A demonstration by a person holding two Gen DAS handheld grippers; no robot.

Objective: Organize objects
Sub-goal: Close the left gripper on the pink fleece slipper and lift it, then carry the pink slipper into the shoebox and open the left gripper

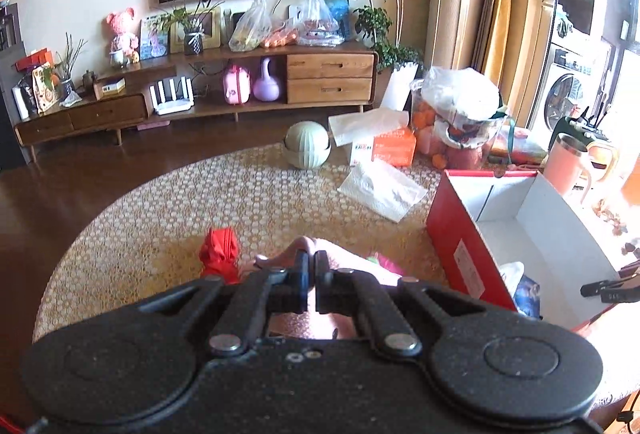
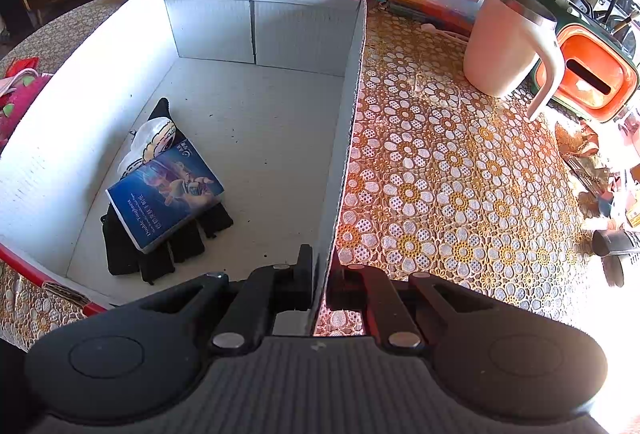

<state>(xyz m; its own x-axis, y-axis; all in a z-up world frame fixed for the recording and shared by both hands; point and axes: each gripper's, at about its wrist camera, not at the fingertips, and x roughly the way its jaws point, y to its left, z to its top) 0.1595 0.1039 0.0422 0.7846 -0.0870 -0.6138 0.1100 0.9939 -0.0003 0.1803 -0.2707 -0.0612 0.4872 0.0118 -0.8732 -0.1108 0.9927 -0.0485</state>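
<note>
My left gripper (image 1: 311, 261) is shut on a pale pink soft item (image 1: 344, 258), held just above the lace tablecloth. A red cloth pouch (image 1: 219, 254) lies just left of it. A red box with a white inside (image 1: 532, 218) stands to the right. My right gripper (image 2: 319, 266) is shut on the right wall of that box (image 2: 344, 137). Inside the box lie a blue packet (image 2: 164, 193), a black glove (image 2: 160, 254) and a white printed cloth (image 2: 152, 141). A pink fluffy item (image 2: 20, 97) sits outside the box's left wall.
On the table stand a pink mug (image 2: 504, 41), an orange-and-green tissue holder (image 2: 592, 77), an orange tissue box (image 1: 384, 145), a loose tissue (image 1: 380, 189), a green round container (image 1: 307, 145) and bagged fruit (image 1: 460, 121). Snack wrappers (image 2: 596, 161) lie at the right edge.
</note>
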